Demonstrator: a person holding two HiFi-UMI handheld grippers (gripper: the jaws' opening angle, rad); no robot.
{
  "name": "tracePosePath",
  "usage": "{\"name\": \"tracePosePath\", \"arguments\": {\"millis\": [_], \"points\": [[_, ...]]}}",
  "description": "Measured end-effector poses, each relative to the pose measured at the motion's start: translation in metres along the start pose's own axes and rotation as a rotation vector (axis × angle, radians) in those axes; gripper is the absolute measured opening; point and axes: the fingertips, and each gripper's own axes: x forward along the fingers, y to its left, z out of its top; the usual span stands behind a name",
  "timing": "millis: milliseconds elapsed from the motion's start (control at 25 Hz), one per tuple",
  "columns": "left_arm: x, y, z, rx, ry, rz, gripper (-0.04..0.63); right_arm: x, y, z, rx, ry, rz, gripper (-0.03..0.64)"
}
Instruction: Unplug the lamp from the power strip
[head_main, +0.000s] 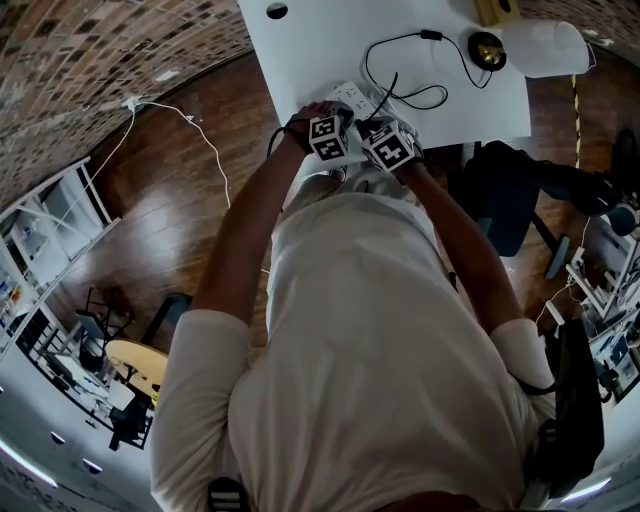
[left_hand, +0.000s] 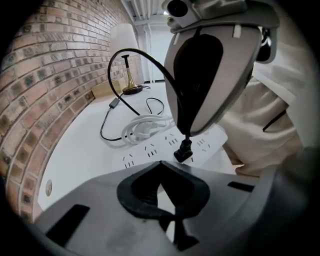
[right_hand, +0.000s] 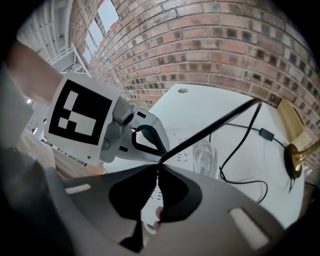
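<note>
From above there's not much to see of the action: the person's arms and the two marker cubes cover the jaws, and only a corner of the long white plastic power strip (head_main: 350, 97) peeks out on the white table (head_main: 320, 40). The small black plug (left_hand: 183, 151) sits right at the strip's socket face, slightly tilted, and I can't tell whether its pins are in or clear. In the right gripper view the lamp's brass base (right_hand: 295, 157) is cut off at the edge. Now, positions: the lamp, with a white fabric shade (head_main: 545, 48) on a brass stem, stands at the far end of the table by the red brick wall (left_hand: 45, 75), well apart from both grippers. Its thin black cord (right_hand: 210, 127) loops back past a white coiled cable (left_hand: 145, 127) and runs straight into the right gripper (right_hand: 157, 162), with the plug hanging just below those tips over the strip. That right gripper is clamped tight, jaws pinched on the cord just above the plug. The left gripper (left_hand: 160, 163) is just beside it, low over the near end of the strip, its black pads closed tip to tip with nothing between them.
</note>
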Motion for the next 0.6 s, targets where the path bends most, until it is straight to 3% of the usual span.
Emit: {"name": "tracePosePath", "arguments": {"millis": [320,480,600], "points": [[-0.005,-0.001,0.002,-0.016,0.026,0.012,-0.009,0.000,0.001,0.001,0.017,0.001,-0.013,0.009],[-0.003,-0.002,0.003,0.009,0.035,0.000,-0.008,-0.009,0.004,-0.008,-0.038,0.006,-0.025,0.008],[-0.003,-0.003,0.003,0.031,0.040,-0.009,-0.008,-0.009,0.000,-0.009,0.000,-0.011,-0.023,0.008]]}}
